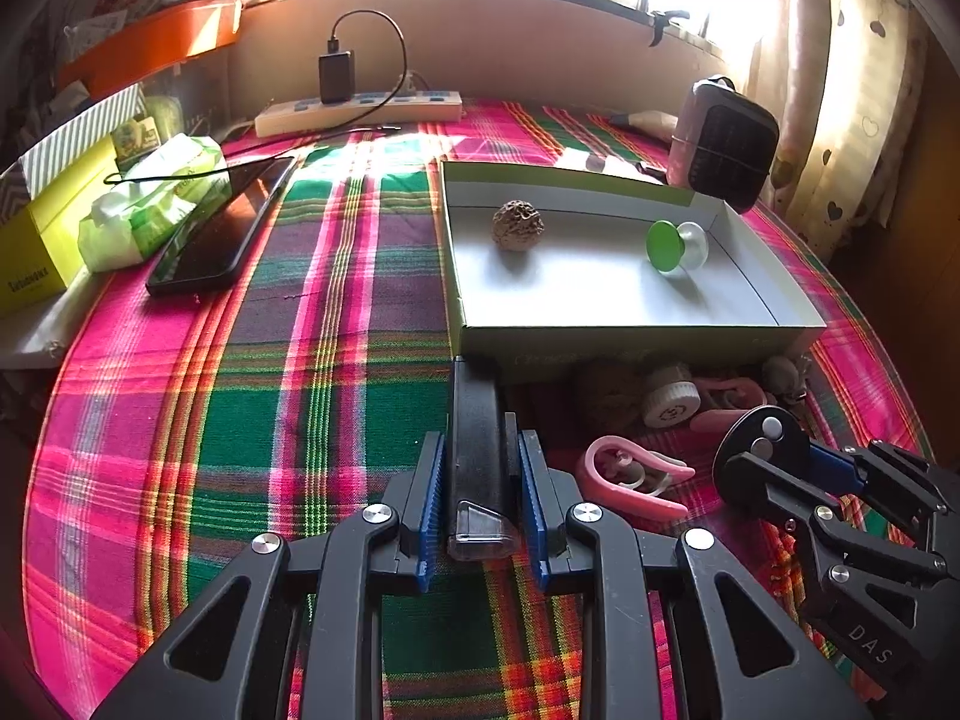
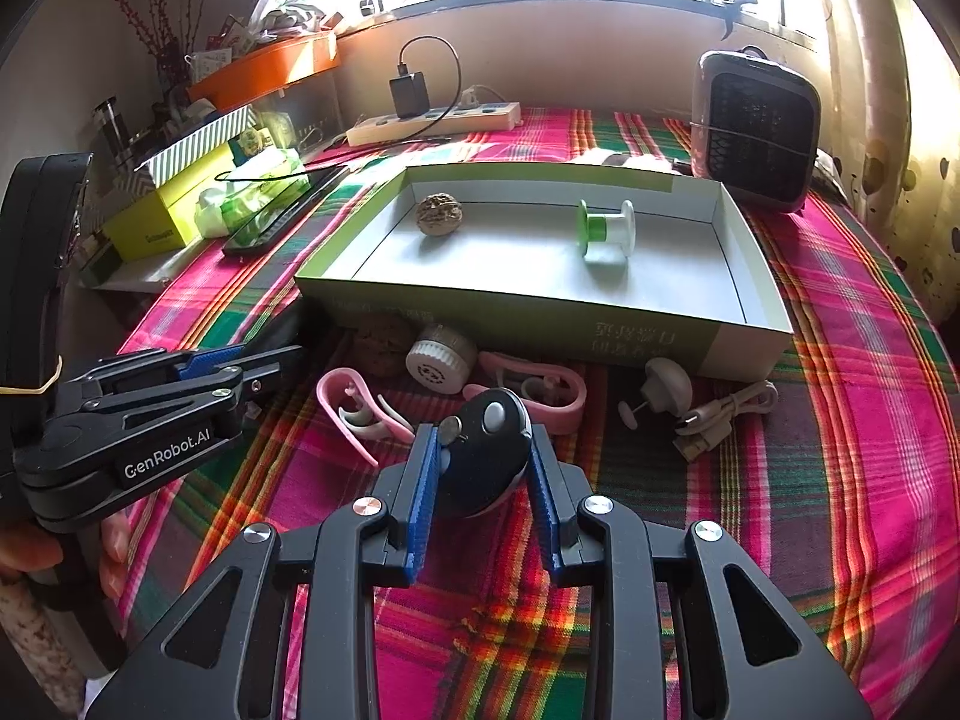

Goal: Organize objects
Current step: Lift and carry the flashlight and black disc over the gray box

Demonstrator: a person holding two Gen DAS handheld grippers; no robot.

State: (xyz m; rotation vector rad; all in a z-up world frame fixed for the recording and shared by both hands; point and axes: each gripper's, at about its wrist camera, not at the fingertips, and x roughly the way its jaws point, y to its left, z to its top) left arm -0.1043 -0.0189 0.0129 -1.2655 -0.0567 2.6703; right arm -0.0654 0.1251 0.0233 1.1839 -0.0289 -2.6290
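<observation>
Shallow white cardboard tray (image 2: 750,306), frame centre, holds walnut (image 2: 439,214), green spool (image 2: 606,228) | right gripper (image 2: 483,480) clamps black oval remote (image 2: 483,462) | left gripper (image 1: 480,504) clamps black rectangular bar (image 1: 477,450) | step: carrying | next: lift over tray rim, release.

You're over a plaid cloth (image 2: 840,360): pink, green, purple, thin yellow-orange lines. Box (image 2: 540,315) pale grey-white inside, green-edged walls. In it: brown wrinkled nut (image 2: 440,214), spool (image 2: 605,229) green and white. Your blue-padded right gripper (image 2: 483,468) grips a black remote (image 2: 480,456) with grey buttons. 2 pink clips (image 2: 360,414) ahead. Orange tray (image 2: 270,66) far left.
</observation>
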